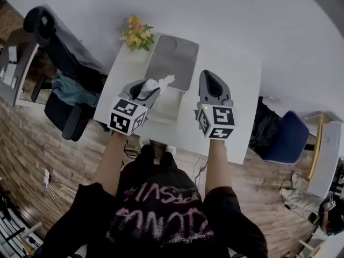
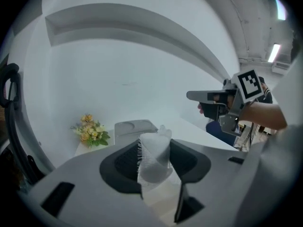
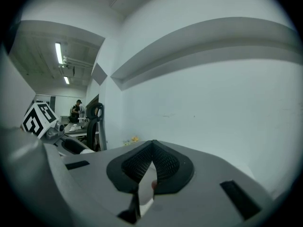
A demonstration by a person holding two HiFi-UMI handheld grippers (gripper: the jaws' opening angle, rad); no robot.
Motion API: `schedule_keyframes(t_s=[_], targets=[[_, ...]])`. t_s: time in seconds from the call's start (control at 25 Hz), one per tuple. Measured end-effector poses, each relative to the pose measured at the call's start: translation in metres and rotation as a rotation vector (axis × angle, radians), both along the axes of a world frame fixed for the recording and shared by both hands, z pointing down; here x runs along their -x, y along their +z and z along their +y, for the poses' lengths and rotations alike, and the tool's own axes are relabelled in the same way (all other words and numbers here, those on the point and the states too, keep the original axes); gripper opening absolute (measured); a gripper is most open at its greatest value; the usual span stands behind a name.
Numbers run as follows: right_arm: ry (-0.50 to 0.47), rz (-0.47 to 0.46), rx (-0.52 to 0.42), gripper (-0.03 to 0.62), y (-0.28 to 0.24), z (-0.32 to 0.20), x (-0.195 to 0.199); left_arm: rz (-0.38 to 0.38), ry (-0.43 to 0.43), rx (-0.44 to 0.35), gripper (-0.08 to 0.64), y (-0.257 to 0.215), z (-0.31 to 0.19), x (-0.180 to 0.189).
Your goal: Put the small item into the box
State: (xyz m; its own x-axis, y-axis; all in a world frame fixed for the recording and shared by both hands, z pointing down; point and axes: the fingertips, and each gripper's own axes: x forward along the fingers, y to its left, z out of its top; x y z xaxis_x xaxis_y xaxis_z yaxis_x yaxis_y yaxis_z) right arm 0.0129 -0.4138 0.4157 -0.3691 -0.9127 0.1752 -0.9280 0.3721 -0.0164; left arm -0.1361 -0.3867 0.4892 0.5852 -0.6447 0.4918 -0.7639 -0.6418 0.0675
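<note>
left gripper (image 1: pixel 149 90) grips small white frayed gauze piece (image 2: pixel 154 156) | open white box with grey lid (image 1: pixel 172 110) just right of it | right gripper (image 1: pixel 210 82) farther, closed, empty

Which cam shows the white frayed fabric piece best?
Left gripper view: the white frayed fabric piece sits large and central, pinched in the left claw. Head view: small, poking from that claw. Right gripper view: nothing clear.

you have nothing legible here: the pink lettering (image 1: pixel 161 208) on your black shirt (image 1: pixel 86 211) is too blurred to read, and the marker cubes (image 1: pixel 128 115) carry only square patterns.
</note>
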Motion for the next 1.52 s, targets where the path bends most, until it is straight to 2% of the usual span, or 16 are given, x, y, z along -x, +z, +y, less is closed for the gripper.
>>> schedule_keyframes(t_s=[0.32,0.68,1.08,1.52], targets=[[0.032,0.000,0.038,0.011,0.021,0.005,-0.014,-0.106,0.085,0.153,0.181,0.061,0.015,-0.016],[0.039,0.000,0.069,0.011,0.033,0.005,-0.018,-0.216,0.139,0.247,0.183,0.102,0.019,-0.025],[0.047,0.004,0.101,0.009,0.044,0.004,-0.024,-0.301,0.177,0.294,0.193,0.125,0.023,-0.027],[0.052,-0.007,0.106,0.009,0.048,0.006,-0.029,-0.288,0.172,0.290,0.238,0.129,0.025,-0.028]])
